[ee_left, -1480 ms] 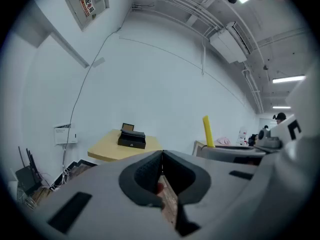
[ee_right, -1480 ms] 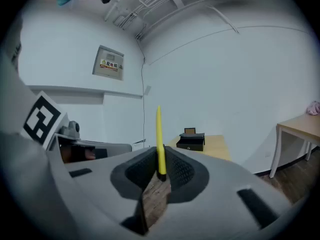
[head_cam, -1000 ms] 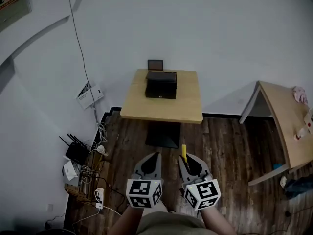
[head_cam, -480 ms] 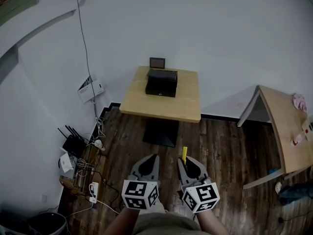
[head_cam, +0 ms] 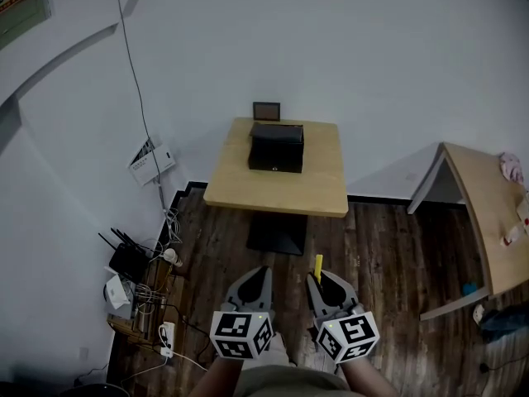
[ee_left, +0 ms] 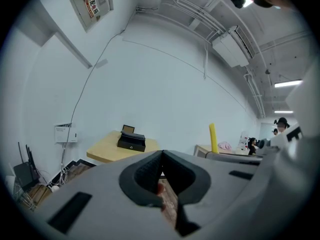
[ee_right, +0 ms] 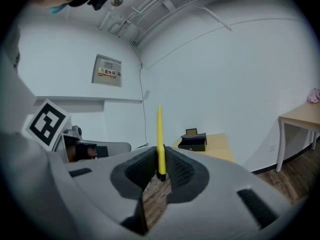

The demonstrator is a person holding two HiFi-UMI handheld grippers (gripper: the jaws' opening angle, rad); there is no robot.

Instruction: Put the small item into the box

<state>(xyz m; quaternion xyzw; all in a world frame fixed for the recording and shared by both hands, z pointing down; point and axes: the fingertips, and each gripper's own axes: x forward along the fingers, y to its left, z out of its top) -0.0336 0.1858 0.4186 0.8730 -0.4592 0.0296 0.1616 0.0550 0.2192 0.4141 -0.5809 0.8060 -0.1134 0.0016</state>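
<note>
A black box (head_cam: 276, 152) sits at the far side of a small wooden table (head_cam: 278, 187) against the wall; it also shows as the box (ee_left: 131, 142) and the box (ee_right: 193, 142) in the gripper views. My right gripper (head_cam: 319, 275) is shut on a thin yellow stick (ee_right: 160, 139), which pokes up past the jaw tips as the stick (head_cam: 318, 265). My left gripper (head_cam: 263, 273) hangs beside it, its jaws closed together with nothing between them. Both grippers are low over the wood floor, well short of the table.
A small dark frame (head_cam: 266, 111) stands behind the box. Routers and cables (head_cam: 136, 275) clutter the floor at the left wall. A second wooden table (head_cam: 488, 213) stands at the right. The table's dark pedestal (head_cam: 276, 232) is ahead of the grippers.
The view has shifted slightly; the table and box sit a little lower and to the right in the frame. Both grippers stay side by side, and the right still holds the yellow stick.
</note>
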